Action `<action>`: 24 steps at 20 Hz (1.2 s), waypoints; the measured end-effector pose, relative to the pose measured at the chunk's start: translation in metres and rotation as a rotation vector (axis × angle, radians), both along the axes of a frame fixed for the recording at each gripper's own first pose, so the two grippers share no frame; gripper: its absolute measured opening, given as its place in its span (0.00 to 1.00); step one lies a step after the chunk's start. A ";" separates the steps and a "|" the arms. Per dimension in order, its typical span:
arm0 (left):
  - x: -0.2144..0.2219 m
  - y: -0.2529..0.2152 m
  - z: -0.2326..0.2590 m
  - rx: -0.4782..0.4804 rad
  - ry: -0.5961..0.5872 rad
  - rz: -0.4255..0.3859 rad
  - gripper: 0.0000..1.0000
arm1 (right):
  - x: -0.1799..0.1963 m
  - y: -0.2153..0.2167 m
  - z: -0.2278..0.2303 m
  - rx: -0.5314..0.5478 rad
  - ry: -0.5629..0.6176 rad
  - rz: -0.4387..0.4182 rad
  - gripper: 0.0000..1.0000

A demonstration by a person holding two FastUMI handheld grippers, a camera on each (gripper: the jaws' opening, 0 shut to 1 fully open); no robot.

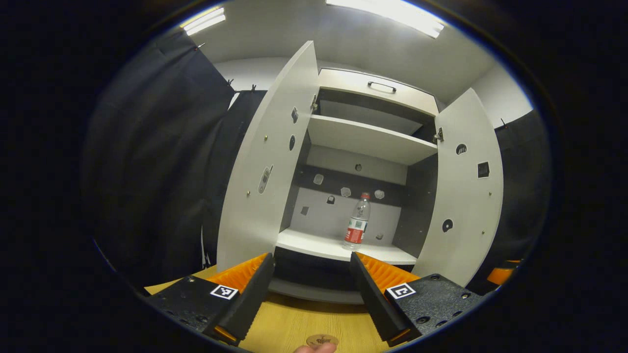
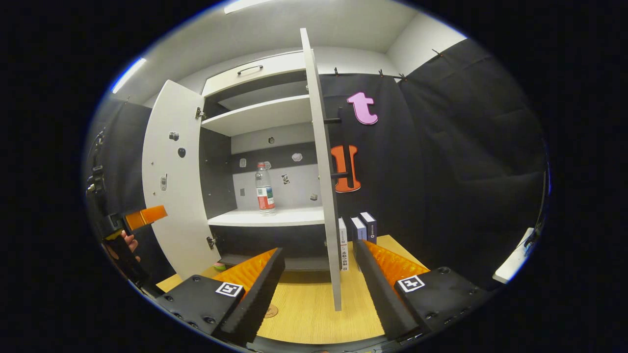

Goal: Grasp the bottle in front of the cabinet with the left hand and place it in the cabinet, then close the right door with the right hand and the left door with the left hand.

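So the bottle (image 1: 357, 224) stands upright on the cabinet's lower shelf (image 1: 338, 247), both doors wide open. Left gripper (image 1: 312, 294) hangs back, spread and empty; right gripper (image 2: 319, 289) looks released too, straddling the right door (image 2: 324, 186) edge, probably not touching.

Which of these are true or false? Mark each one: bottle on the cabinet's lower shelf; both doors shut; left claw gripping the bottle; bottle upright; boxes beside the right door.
1. The bottle stands on the cabinet's lower shelf. True.
2. Both doors are shut. False: the left door and right door stand open.
3. The left claw grips the bottle. False: it is open, apart from the bottle.
4. The bottle is upright. True.
5. Boxes stand beside the right door. True.
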State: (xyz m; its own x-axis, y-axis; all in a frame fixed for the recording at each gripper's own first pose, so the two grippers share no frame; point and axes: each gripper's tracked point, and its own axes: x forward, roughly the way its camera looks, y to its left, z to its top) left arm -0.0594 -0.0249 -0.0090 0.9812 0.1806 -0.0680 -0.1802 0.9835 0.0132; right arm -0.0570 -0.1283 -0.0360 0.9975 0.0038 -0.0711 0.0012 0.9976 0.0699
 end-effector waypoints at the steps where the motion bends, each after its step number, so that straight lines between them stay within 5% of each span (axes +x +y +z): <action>1: -0.003 0.001 -0.007 0.000 0.012 0.005 0.95 | 0.000 0.000 -0.001 0.014 0.002 0.001 0.98; 6: -0.006 0.009 -0.008 0.097 -0.010 0.023 0.95 | 0.005 -0.014 0.008 0.054 0.000 -0.005 0.98; 12: -0.005 0.011 -0.003 0.112 -0.039 0.009 0.95 | 0.035 -0.099 0.080 0.048 -0.120 -0.179 0.98; 16: -0.004 0.009 -0.001 0.069 -0.041 -0.020 0.94 | 0.076 -0.137 0.107 0.063 -0.145 -0.199 0.98; 24: -0.003 0.014 -0.002 0.053 -0.040 -0.047 0.95 | 0.116 -0.130 0.118 0.019 -0.138 -0.171 0.98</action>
State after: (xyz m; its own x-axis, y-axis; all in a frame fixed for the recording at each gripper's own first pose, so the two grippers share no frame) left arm -0.0622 -0.0109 -0.0105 0.9904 0.1365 -0.0201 -0.1351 0.9891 0.0591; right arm 0.0593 -0.2583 0.0819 0.9840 -0.1662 0.0645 0.1593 0.9821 0.1004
